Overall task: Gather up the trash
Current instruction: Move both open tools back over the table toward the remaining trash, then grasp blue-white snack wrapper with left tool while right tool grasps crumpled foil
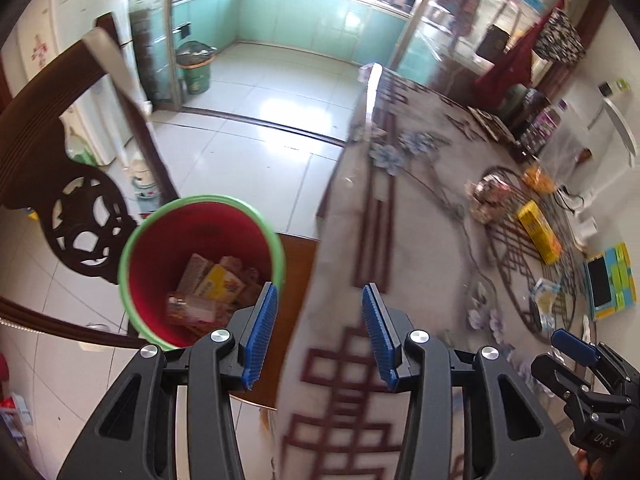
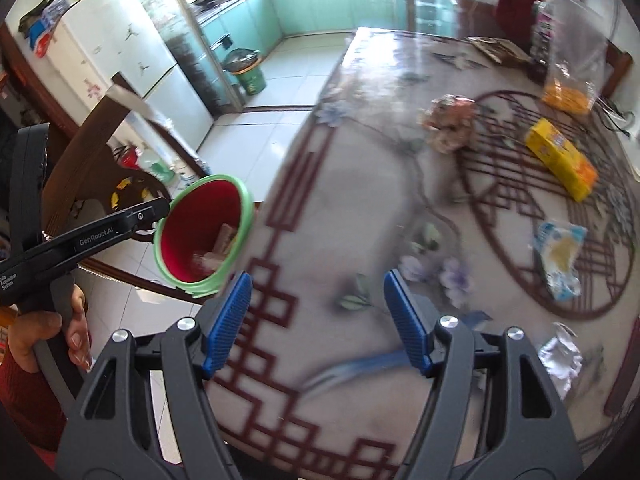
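Holding nothing, both grippers with jaws apart; some trash already in bin; box, wrapper, foil left on table.

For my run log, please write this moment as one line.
left gripper: open, empty | right gripper: open, empty | red bin with green rim: holds wrappers | yellow box, blue-white wrapper: on table

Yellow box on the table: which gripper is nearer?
Right. The right gripper is over the table, short of the yellow box; the left gripper is at the table's edge by the bin.
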The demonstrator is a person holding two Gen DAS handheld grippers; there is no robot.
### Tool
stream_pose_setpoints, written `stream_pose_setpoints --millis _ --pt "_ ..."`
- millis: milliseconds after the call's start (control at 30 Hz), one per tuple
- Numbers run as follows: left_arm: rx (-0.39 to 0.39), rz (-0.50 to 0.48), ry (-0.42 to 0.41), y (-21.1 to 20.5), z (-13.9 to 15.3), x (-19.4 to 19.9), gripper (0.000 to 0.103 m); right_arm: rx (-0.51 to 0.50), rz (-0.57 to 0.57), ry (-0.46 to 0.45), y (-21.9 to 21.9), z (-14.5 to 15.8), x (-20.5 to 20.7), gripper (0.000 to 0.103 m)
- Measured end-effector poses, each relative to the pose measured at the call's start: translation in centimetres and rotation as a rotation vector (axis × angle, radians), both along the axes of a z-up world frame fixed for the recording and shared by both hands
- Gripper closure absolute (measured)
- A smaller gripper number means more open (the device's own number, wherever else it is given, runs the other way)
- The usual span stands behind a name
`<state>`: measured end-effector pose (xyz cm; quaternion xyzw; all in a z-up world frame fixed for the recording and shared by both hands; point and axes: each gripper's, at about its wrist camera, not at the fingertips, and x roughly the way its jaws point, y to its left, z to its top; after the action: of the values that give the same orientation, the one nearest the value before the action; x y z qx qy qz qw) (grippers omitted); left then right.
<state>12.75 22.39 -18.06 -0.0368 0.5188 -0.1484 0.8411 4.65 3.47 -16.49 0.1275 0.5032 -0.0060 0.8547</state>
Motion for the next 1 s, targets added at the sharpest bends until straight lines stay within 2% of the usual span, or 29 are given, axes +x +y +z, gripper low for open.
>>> stream_pose_setpoints --millis 367,433,500,600,633,667,833,1000 --pt "0.011 -0.133 0.015 -11.6 0.2 -4.8 0.06 0.005 -0.1 0.039 -10.3 -1.5 -5.6 0.036" --pt "0.015 -0.146 0.019 -13.4 0.2 -5.7 0.054 -0.014 -0.114 0.049 -12.5 -1.9 -6.8 0.036" --pt "0.019 -0.161 0.016 -15.3 0.3 -6.7 0.052 -0.033 -0.128 0.068 -14.7 -2.6 -7.9 0.036" --pt "0.022 -0.183 0.011 -18.0 0.6 -7.8 0.049 -0.026 -0.147 0.121 -17.9 -4.4 -9.5 0.036" --pt "0.02 -0.189 0.01 -19.0 0.7 -8.1 0.044 -0.025 -0.148 0.14 -18.8 -5.1 -9.9 0.036" --pt "0.018 -0.194 0.008 -19.9 0.7 -8.4 0.043 -0.024 -0.145 0.16 -19.5 -5.9 -10.4 0.036" --pt "0.017 -0.215 0.037 -23.7 0.3 -9.2 0.043 0.016 -0.112 0.223 -21.6 -9.1 -10.9 0.036" --pt "0.039 -0.233 0.069 -26.7 -0.5 -9.3 0.043 0.079 -0.075 0.22 -22.4 -10.7 -10.3 0.036"
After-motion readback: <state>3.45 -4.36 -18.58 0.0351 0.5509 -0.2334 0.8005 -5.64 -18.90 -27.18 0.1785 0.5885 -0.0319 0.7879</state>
